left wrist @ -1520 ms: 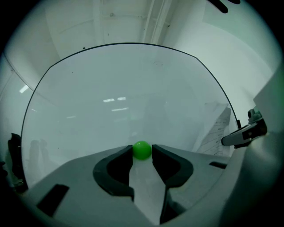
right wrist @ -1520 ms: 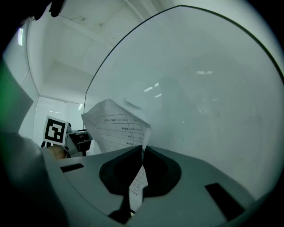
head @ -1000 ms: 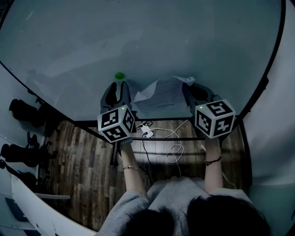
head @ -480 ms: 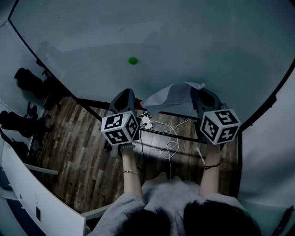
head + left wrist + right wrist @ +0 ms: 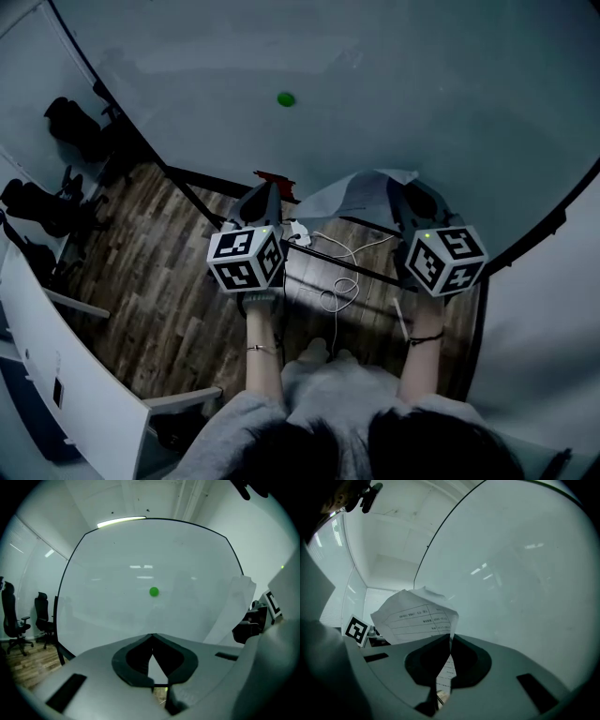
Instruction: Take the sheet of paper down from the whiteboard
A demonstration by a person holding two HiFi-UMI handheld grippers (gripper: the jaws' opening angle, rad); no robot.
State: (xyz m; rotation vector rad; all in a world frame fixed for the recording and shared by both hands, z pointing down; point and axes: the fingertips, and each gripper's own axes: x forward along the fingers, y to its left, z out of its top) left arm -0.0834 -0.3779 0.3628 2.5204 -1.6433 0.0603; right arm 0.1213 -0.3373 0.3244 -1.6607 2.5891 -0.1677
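The whiteboard [image 5: 375,84] fills the upper head view, and a green magnet [image 5: 286,98] sticks to it. The printed sheet of paper [image 5: 361,194] hangs free of the board, bent and curling. My right gripper [image 5: 410,191] is shut on the sheet's right edge, and in the right gripper view the sheet of paper [image 5: 415,616] runs between the closed jaws of the right gripper [image 5: 450,638]. My left gripper [image 5: 265,188] is below the magnet and left of the sheet. Its jaws meet at the left gripper's [image 5: 151,635] tip with nothing between them. The green magnet [image 5: 153,591] sits straight ahead of it.
Office chairs [image 5: 56,202] stand on the wooden floor at the left. A power strip with white cables [image 5: 323,258] lies under the board's dark stand rail [image 5: 347,272]. A small red thing [image 5: 273,176] sits at the board's lower edge. White wall panels flank both sides.
My left gripper has dropped away from the green magnet, which stays on the board, and its jaws have gone from open to shut. The right gripper still holds the sheet.
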